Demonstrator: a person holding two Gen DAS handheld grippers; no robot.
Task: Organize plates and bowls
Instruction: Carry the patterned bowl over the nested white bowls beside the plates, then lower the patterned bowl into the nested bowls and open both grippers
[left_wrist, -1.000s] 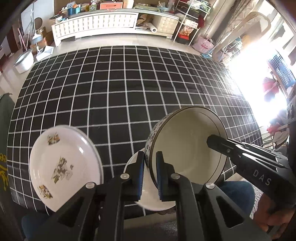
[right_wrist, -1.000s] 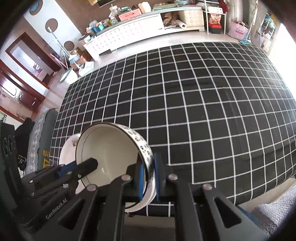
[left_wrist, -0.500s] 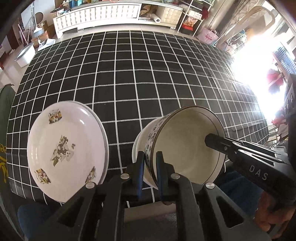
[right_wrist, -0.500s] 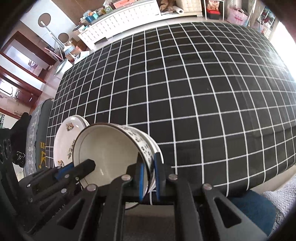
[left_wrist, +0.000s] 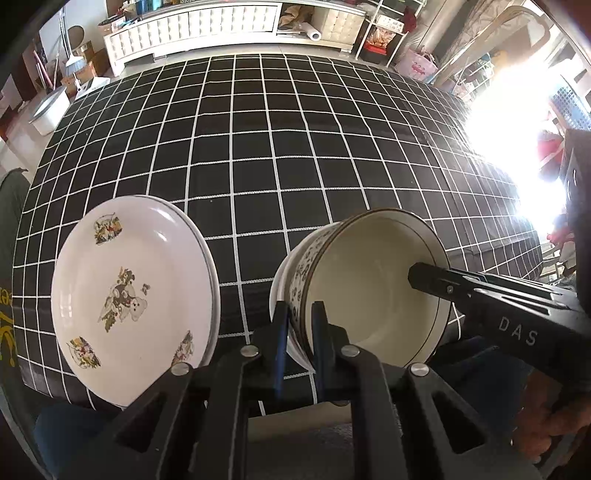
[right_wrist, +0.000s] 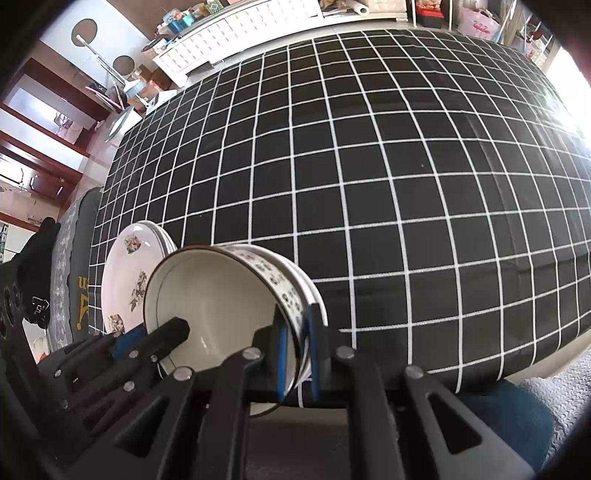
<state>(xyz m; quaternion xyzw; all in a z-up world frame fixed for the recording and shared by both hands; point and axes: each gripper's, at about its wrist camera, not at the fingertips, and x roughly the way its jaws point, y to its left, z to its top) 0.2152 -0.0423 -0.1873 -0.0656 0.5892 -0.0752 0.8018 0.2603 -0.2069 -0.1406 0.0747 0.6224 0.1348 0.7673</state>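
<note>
Patterned bowl (left_wrist: 373, 288) was held over the checked desk (left_wrist: 295, 147) edge: left gripper (left_wrist: 299, 325) clamped 1 rim side, right gripper (right_wrist: 295, 347) the opposite. Plate stack (left_wrist: 133, 295) sat just beside.

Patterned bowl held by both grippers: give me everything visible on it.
The round, deep bowl with a cream glazed inside has a thin dark rim line and a white outer wall printed with small dark motifs. It looks ceramic or enamel, empty and intact. It sits over a white dish near the front edge of the black checked tablecloth. The left gripper and the right gripper are each shut on its rim, on opposite sides.
</note>
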